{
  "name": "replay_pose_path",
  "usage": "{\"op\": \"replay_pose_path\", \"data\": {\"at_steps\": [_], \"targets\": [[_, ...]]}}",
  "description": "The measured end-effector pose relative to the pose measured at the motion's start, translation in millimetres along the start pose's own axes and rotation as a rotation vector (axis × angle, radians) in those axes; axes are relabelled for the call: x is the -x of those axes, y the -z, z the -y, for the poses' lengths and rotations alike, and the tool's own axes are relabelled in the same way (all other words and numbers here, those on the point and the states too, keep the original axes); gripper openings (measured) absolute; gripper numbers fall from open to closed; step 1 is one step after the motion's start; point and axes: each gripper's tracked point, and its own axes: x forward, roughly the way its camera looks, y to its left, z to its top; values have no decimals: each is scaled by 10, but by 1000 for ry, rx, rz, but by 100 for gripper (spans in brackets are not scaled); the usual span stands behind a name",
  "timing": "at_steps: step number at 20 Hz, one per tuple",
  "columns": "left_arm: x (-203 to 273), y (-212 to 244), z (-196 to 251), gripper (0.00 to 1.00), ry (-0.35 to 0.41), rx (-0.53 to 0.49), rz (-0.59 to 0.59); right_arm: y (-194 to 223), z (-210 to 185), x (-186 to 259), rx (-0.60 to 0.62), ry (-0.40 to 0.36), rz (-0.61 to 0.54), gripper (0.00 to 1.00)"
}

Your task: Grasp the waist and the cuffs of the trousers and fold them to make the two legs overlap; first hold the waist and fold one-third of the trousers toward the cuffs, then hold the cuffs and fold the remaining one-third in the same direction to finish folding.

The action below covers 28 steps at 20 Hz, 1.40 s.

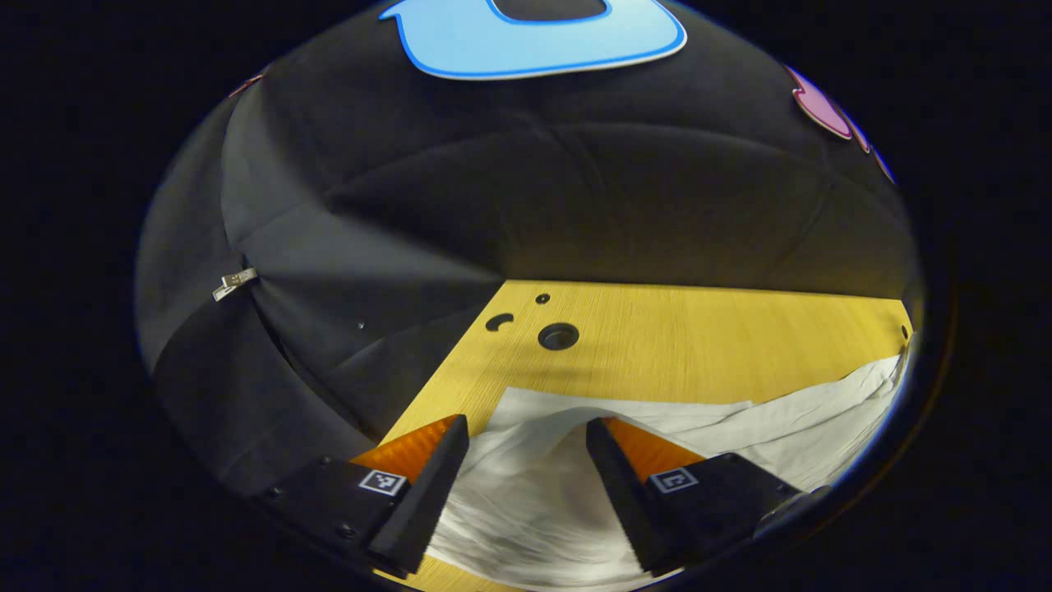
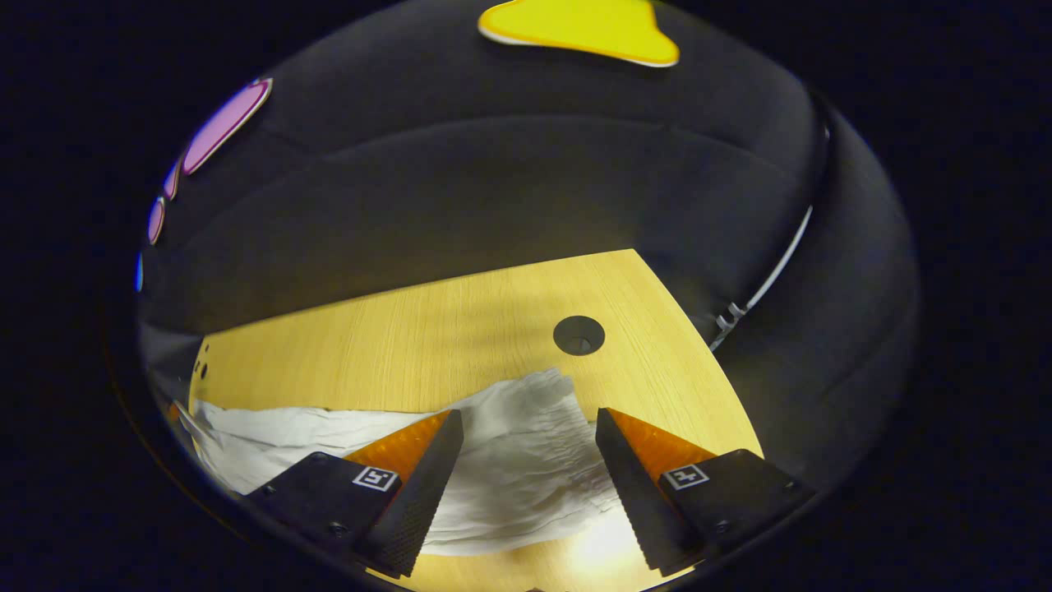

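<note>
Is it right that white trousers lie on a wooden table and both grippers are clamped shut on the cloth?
Not quite. The white trousers do lie on the wooden table, but both grippers are open. In the left gripper view the left gripper has its fingers spread over the cloth; the right gripper view shows the same for the right gripper.

Left claw (image 1: 526, 436) and right claw (image 2: 528, 427), both spread wide, angled downward.

Dim booth, sharp fisheye-bent views, glare on table (image 2: 604, 534) near its front edge.
</note>
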Motion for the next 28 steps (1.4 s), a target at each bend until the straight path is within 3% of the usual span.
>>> {"op": "replay_pose_path", "data": {"at_steps": [1, 3, 4, 5, 11, 24, 25, 26, 27, 28], "targets": [[87, -33, 2, 98, -1, 4, 20, 8, 77, 54, -43, 17, 12, 100], [295, -112, 21, 97, 16, 26, 49, 56, 251, 172, -90, 60, 25, 99], [397, -135, 19, 97, 22, 36, 58, 116, 338, 192, -101, 77, 25, 92], [499, -137, -2, 97, 22, 42, 66, 183, 413, 188, -113, 86, 22, 99], [1040, -71, 35, 97, 37, 105, 79, 508, 468, 45, -190, 113, -9, 99], [1788, -97, 33, 97, -2, 128, 130, 757, 526, -130, -96, 203, -12, 100], [1819, -76, 30, 97, 2, 135, 133, 762, 485, -145, -100, 193, -16, 99], [1846, -51, 27, 97, 4, 139, 131, 741, 466, -157, -103, 192, -9, 85], [1860, -18, 25, 97, 4, 142, 124, 756, 421, -171, -112, 180, -17, 81], [1885, 3, 26, 97, 5, 142, 120, 747, 425, -176, -112, 186, -11, 65]]}}
